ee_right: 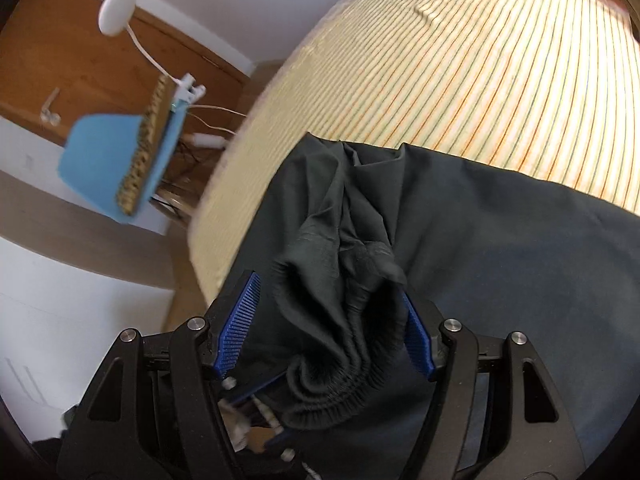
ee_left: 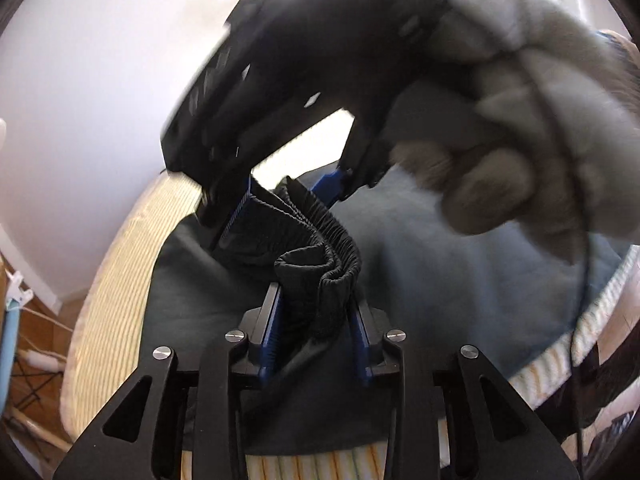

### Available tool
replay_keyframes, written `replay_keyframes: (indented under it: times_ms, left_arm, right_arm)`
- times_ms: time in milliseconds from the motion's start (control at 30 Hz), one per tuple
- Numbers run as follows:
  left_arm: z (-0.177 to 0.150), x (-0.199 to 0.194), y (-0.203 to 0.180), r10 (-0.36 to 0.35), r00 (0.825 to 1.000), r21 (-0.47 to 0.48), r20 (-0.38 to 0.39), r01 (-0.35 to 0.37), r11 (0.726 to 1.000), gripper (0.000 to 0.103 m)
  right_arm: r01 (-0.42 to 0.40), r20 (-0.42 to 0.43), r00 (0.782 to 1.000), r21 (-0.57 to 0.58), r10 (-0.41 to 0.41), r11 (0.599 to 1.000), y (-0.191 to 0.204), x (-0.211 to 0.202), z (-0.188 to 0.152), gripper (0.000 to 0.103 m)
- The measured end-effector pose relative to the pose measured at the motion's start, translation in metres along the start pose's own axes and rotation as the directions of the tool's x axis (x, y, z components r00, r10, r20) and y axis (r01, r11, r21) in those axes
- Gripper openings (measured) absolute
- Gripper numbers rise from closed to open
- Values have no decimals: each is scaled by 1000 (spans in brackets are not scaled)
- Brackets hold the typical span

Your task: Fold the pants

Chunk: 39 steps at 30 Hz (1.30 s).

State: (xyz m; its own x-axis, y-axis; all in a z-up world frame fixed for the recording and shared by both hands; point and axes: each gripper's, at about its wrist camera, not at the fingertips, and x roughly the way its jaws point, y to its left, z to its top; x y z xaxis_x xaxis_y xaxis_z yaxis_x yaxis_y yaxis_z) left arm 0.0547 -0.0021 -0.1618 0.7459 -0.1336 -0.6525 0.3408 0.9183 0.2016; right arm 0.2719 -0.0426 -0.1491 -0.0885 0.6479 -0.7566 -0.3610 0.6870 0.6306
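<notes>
- The left gripper [ee_left: 316, 320] tilts downward; its blue-padded fingers [ee_left: 271, 328] bracket the gathered elastic waistband [ee_left: 336, 256] of the dark pants [ee_left: 192, 280], though whether the pads press on it cannot be told.
- Ahead of those fingers, a grey-gloved hand [ee_left: 532, 128] angles the right gripper [ee_left: 288, 192] down onto the same waistband.
- The right fingers [ee_right: 236, 328] stand spread, with bunched waistband between them, loosely.
- The pants lie on a striped bed cover [ee_right: 460, 72].
- No readable writing.
</notes>
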Motion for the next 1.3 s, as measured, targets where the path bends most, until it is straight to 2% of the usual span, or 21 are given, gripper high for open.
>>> replay_keyframes:
  times_ms: [33,67,133,200,300,367,467,500,533,600,700,767,833,967,1000,1033,1067,1100,1200,1267,1300]
  left_arm:
    - [-1,-5,0,-12,1000,5,6,12,1000,31]
    - [-2,-12,1,-39,999,-6,9,39,999,31]
    - [-3,-30,16,-120,992,-93,36,123,988,31]
    - [-2,-39,33,-146,987,-166,66,155,974,31]
    - [1,-37,64,-132,988,-263,74,147,953,31]
    - [-1,-27,81,-185,981,-352,55,193,916,31]
    - [-5,-2,94,-315,949,-470,28,291,833,31]
    - [-6,3,90,-340,940,-478,19,307,823,31]
    - [-8,8,86,-357,934,-477,3,315,821,31]
    - [-16,9,65,-372,927,-438,-42,318,841,32]
    - [1,21,64,-334,941,-359,-46,297,885,32]
    - [2,24,66,-335,941,-368,-46,296,881,32]
    - [3,26,68,-338,940,-381,-46,297,876,34]
    - [2,26,67,-332,942,-368,-49,292,883,34]
    - [2,23,68,-329,943,-361,-51,290,886,34]
    - [3,20,70,-323,945,-352,-57,284,892,34]
    - [2,14,71,-311,949,-348,-54,274,896,34]
    - [3,9,74,-292,955,-347,-44,260,901,34]
    - [7,-16,100,-170,985,-362,17,164,917,34]
    - [10,-25,120,-66,997,-383,36,75,921,34]
    - [11,-27,133,-26,999,-405,34,37,914,34]
  right_arm:
    - [27,-1,1000,6,-27,1000,-1,2,1,69]
    - [36,-2,999,15,-36,999,-4,3,2,61]
    - [21,7,1000,53,-21,998,-15,3,2,50]
    - [-28,24,999,112,25,993,-30,-2,0,50]
    - [-101,55,994,185,93,978,-48,-9,-4,50]
    - [-128,70,991,202,116,971,-53,-12,-7,50]
    - [-139,70,989,214,127,967,-57,-14,-11,50]
    - [-142,72,989,220,129,965,-58,-14,-12,50]
    - [-150,76,988,227,136,962,-60,-14,-13,50]
    - [-167,82,985,238,152,957,-64,-16,-18,52]
    - [-194,95,980,247,175,949,-67,-20,-25,60]
    - [-189,102,980,228,169,955,-65,-23,-30,64]
    - [-168,95,984,190,152,967,-57,-22,-32,64]
    - [-120,92,990,129,108,984,-41,-14,-30,63]
    - [-108,93,991,123,97,986,-39,-12,-30,60]
    - [-105,96,991,124,93,987,-39,-11,-28,49]
    - [-102,95,991,129,90,986,-39,-10,-26,31]
    - [-103,94,991,134,91,986,-40,-10,-25,25]
    - [-110,116,989,133,95,985,-39,-13,-24,20]
    - [-113,131,987,131,96,985,-40,-18,-25,18]
    - [-110,138,986,128,92,986,-38,-21,-25,18]
